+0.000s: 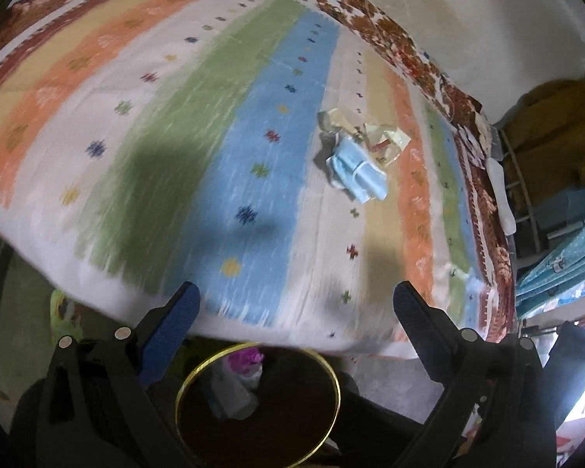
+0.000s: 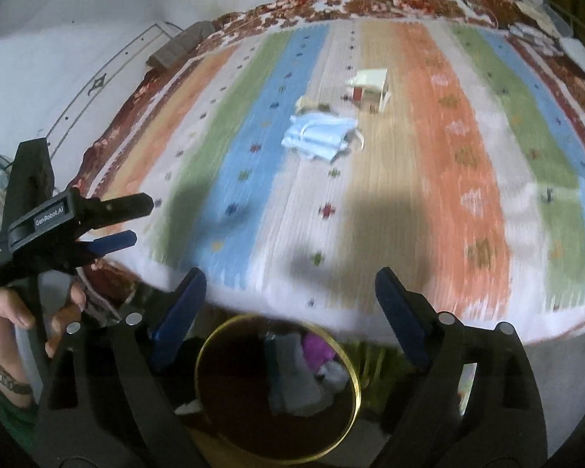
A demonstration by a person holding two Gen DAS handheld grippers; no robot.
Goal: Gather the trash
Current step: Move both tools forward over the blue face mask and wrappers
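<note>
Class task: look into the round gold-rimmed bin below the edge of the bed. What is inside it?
Inside the bin lies trash: pale crumpled pieces, something bluish and a bright pink piece. The bin's dark interior and the blur hide what each piece is and whatever lies beneath them.

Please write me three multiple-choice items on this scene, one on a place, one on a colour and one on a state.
1. Where does the blue face mask lie?
A. on the striped bedspread
B. in the bin
C. between the right tongs

2. What colour is the rim of the bin?
A. red
B. gold
C. white

3. How do the right tongs stand?
A. shut on the mask
B. shut on nothing
C. open, with nothing between them

Answers:
1. A, since the mask rests mid-bed beside the small paper box, apart from both tongs.
2. B, as a thin gold ring circles the dark bin, which already holds some trash.
3. C, because the blue pads stand wide apart above the bin; the left tongs look the same.
</note>
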